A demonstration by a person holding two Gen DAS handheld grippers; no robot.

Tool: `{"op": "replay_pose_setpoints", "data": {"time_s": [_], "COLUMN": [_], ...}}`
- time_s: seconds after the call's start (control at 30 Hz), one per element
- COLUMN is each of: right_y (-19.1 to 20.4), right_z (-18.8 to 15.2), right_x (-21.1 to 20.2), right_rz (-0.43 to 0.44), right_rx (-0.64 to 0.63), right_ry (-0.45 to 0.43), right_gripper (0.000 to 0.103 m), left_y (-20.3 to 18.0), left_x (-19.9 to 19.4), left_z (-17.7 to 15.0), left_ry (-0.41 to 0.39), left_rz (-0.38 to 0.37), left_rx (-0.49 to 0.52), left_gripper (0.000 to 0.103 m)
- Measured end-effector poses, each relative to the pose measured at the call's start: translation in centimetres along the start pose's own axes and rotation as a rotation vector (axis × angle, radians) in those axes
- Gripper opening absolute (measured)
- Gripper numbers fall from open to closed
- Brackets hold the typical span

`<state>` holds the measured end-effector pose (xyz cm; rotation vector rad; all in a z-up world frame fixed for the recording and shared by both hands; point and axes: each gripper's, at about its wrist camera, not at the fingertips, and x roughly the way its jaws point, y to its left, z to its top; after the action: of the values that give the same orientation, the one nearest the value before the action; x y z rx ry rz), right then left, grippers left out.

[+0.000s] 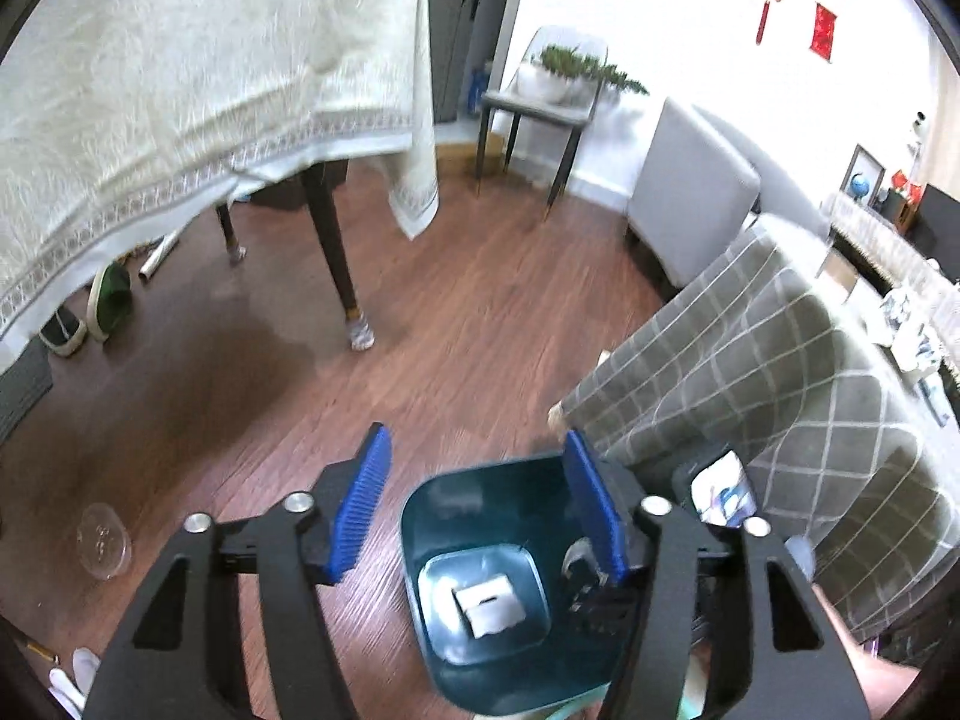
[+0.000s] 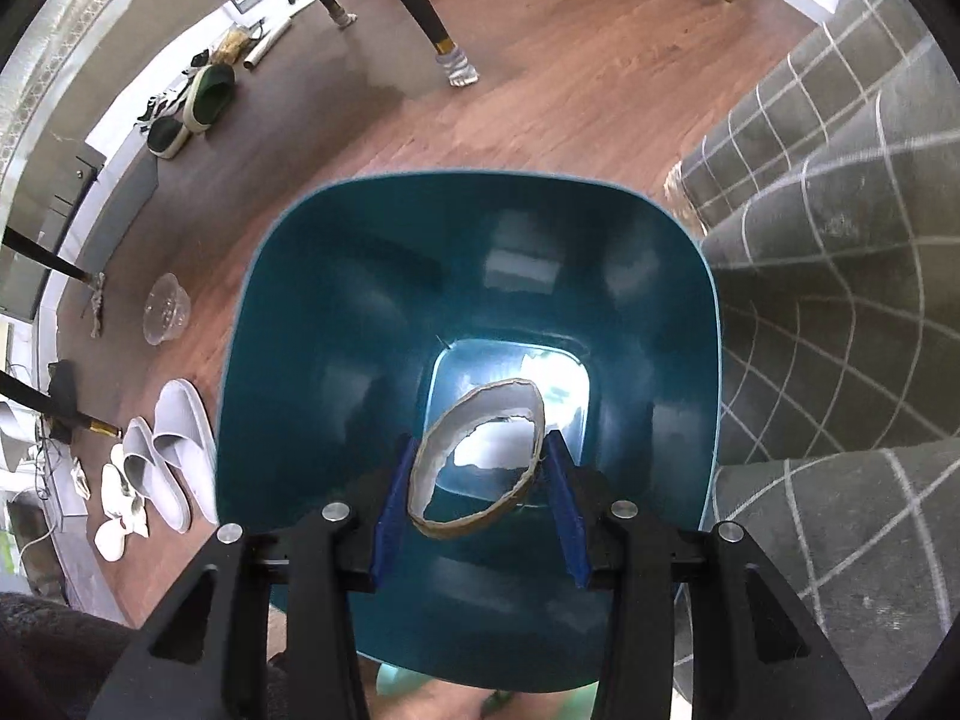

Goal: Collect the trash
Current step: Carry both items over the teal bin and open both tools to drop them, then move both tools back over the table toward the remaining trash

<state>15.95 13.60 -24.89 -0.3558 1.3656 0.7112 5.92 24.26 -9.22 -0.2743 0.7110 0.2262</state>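
Observation:
A teal trash bin (image 1: 420, 516) stands on the wood floor beside a checked sofa; a white piece of trash (image 1: 489, 603) lies at its bottom. My left gripper (image 1: 477, 492) is open and empty above the bin's near left rim. In the right wrist view the bin (image 2: 288, 324) fills the middle. My right gripper (image 2: 477, 480) is shut on a cardboard tape roll core (image 2: 432, 456), squeezed oval, and holds it over the bin's mouth. A clear plastic cup lid (image 1: 103, 540) lies on the floor left of the bin; it also shows in the right wrist view (image 2: 166, 307).
A table with a white cloth (image 1: 180, 90) stands at the far left, its legs (image 1: 333, 252) on the floor. The grey checked sofa (image 1: 780, 372) is right of the bin. Slippers (image 2: 162, 450) and shoes (image 2: 204, 99) lie on the floor at left.

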Motion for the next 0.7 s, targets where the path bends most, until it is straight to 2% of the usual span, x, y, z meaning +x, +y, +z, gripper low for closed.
{"op": "replay_pose_setpoints", "data": {"time_s": [0.1, 0.23, 0.47, 0.7], "right_y": [0.0, -0.2, -0.4, 1.0], "right_z": [-0.4, -0.8, -1.3, -1.4], "right_x": [0.2, -0.5, -2.7, -7.4], "right_rz": [-0.004, -0.015, 0.011, 0.047], "right_rx": [-0.021, -0.047, -0.068, -0.132], "right_ry": [0.009, -0.007, -0.052, -0.164], "right_gripper": [0.045, 0.057, 0.057, 0.057], "left_y": [-0.5, -0.6, -0.9, -1.4], "left_x": [-1.1, -2.3, -4.6, -5.7], "left_z": [0.7, 1.5, 3.3, 4.6], "left_ry": [-0.05, -0.108, -0.192, -0.223], "left_rz": [0.003, -0.017, -0.049, -0.057], "left_rx": [0.016, -0.015, -0.063, -0.089], "left_gripper": [0.055, 0.055, 0.055, 0.057]}}
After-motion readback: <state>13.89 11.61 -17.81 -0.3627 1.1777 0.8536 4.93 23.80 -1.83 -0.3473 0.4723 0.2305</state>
